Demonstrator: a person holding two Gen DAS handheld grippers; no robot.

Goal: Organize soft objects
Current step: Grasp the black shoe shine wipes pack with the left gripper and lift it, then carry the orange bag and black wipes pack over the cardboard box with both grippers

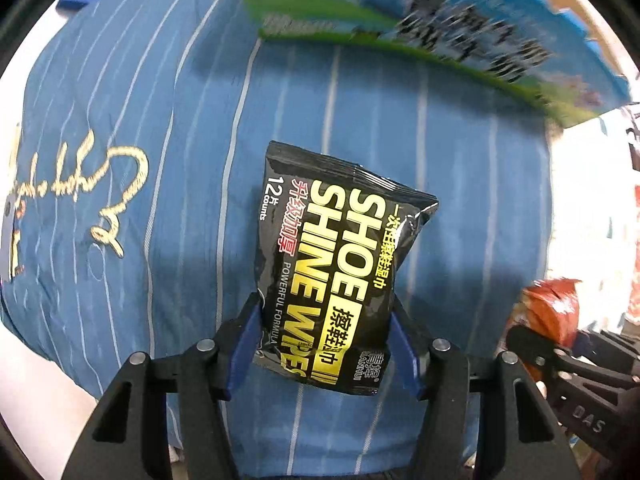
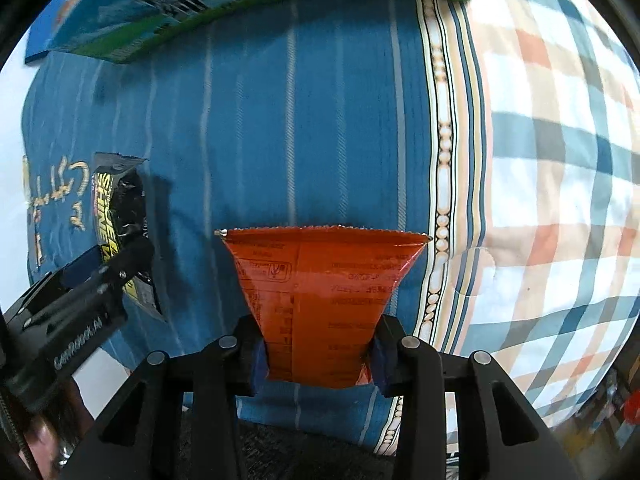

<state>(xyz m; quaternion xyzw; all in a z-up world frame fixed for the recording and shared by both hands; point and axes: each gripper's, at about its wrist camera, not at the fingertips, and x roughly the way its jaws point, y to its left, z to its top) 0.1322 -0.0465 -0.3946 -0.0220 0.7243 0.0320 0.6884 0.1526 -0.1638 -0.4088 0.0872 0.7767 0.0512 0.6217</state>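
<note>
Left tool [image 1: 326, 344]: I have it clamped on a black shoe shine wipes pack [image 1: 336, 264], blue pads pressing both side edges at the pack's near end. The pack stands out along the fingers, its yellow lettering facing the camera, its crimped far edge free. It appears lifted off the blue striped pillow [image 1: 160, 220] below; its shadow falls on the fabric beside it.

Right tool [image 2: 318, 364]: clamped on an orange-red snack pouch [image 2: 320, 280], pinched at its narrow near end. The pouch flares wider toward its serrated far seal. Printed text on it is too small to read.

From the right wrist view, the left tool with its black pack sits off to the left, well apart from the pouch. From the left wrist view, the right tool and a bit of orange pouch show at the right edge.

Surroundings: the blue pillow carries thin pale stripes and gold embroidered script [image 1: 80, 192] on its left part. To the right of it lies a plaid pillow [image 2: 560, 160] in white, blue and orange, with a beaded-pattern border strip [image 2: 442, 200] between the two fabrics. At the far side, a blue-and-green printed package [image 1: 440, 28] lies across the far edge of the blue pillow; it is blurred and I cannot read its dark lettering. White surface shows at the far left.
</note>
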